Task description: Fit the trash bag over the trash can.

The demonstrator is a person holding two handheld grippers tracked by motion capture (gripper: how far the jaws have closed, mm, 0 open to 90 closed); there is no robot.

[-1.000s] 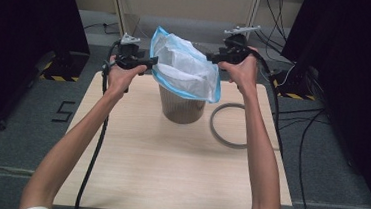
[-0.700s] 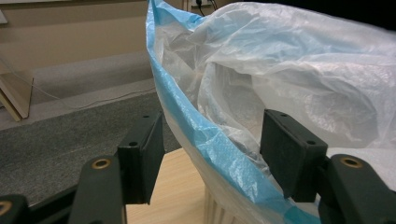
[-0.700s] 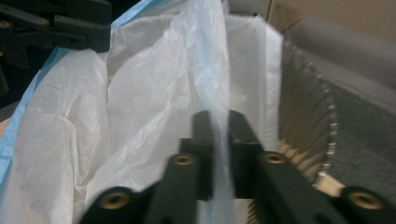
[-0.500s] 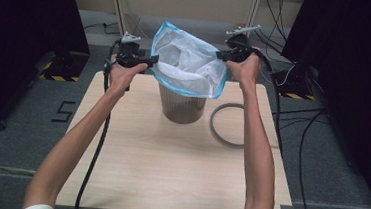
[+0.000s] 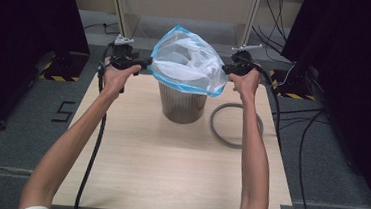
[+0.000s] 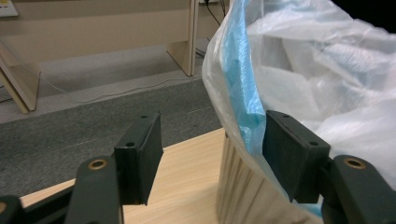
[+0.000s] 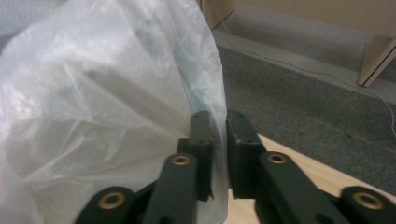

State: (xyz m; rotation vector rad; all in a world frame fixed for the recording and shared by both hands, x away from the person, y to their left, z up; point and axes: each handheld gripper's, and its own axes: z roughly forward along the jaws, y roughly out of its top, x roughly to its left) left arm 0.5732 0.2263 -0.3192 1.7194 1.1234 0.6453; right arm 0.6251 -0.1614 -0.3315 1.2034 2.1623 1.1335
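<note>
Holding its jaws spread wide, the left gripper (image 5: 144, 61) stands at the left edge of the plastic bag (image 5: 189, 59), with one jaw just beside the blue hem and nothing pinched. The bag hangs open over the ribbed bin (image 5: 181, 104) on the wooden table (image 5: 168, 168). At the right side, the right gripper (image 5: 226, 69) pinches the bag's thin film, and a grey ring (image 5: 234, 126) lies beside the bin.

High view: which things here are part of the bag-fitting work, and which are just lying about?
In the job:
plastic bag, stretched over the bin
bin
left gripper, open, one jaw against the bag's blue rim
right gripper, shut on the bag

Lying about:
grey ring on the table
floor cables
</note>
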